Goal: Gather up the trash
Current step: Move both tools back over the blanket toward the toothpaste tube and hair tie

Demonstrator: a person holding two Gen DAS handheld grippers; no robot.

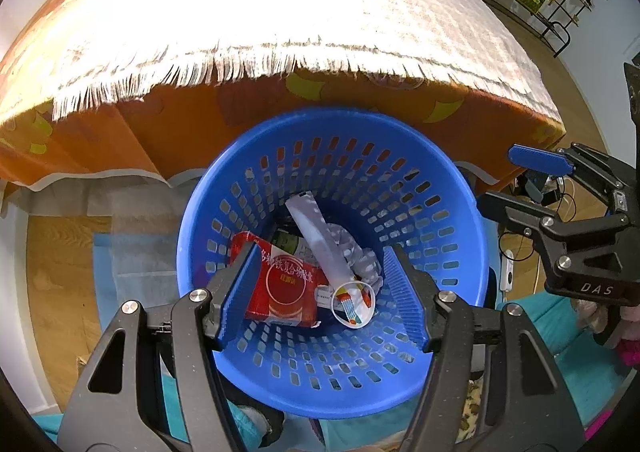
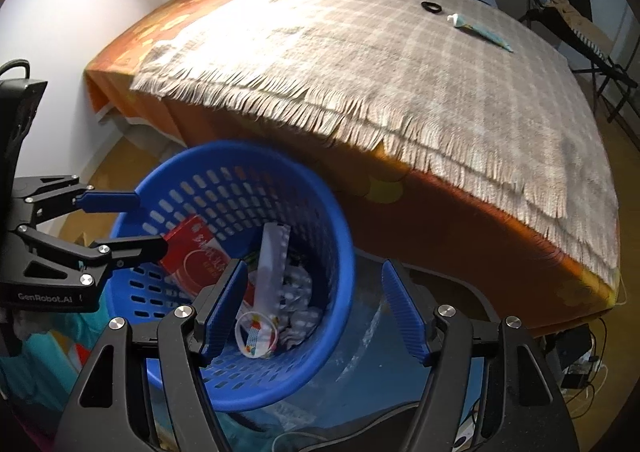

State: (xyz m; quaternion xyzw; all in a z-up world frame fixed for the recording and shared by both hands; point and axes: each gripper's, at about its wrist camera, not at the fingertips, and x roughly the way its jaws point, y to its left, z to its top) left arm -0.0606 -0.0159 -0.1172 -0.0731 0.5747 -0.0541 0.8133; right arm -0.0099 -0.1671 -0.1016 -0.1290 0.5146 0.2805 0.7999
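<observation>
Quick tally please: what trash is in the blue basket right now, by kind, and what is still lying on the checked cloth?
In the blue basket:
Red packet: 1
White strip wrapper: 1
Crumpled silver blister foil: 1
Small cup: 1
Dark item under them, partly hidden: 1
On the checked cloth:
Tube: 1
Black ring: 1
Total: 7

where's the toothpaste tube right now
The toothpaste tube lies on the checked cloth at the table's far right in the right wrist view, beside a small black ring.
</observation>
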